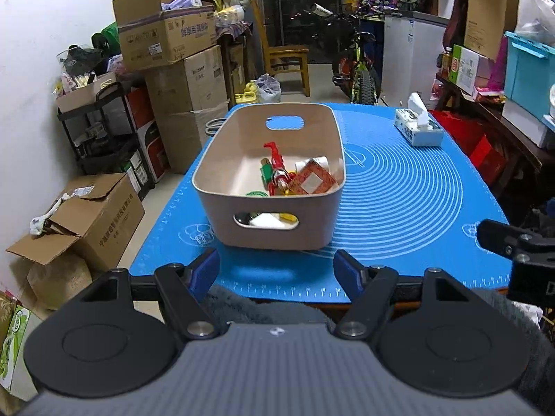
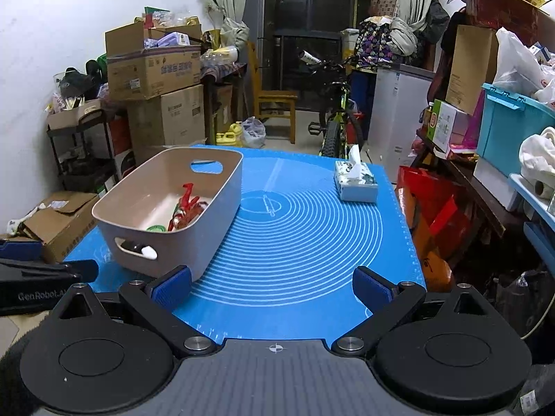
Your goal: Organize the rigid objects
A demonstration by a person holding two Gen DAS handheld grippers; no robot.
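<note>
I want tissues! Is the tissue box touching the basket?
Apart. The right wrist view shows bare blue mat between the tissue box and the basket.

"GenRobot.AI" stands in pale letters on the black body of the left gripper [image 2: 41, 291], seen from the right wrist view. Chinese print on the stacked cardboard boxes [image 1: 166, 36] is too blurred to read.

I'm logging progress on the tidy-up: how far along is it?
Looks nearly done: the small items, including a red clip, sit inside the beige bin. Nothing in hand: left gripper and right gripper are open. Left on the blue mat: only a tissue box.
</note>
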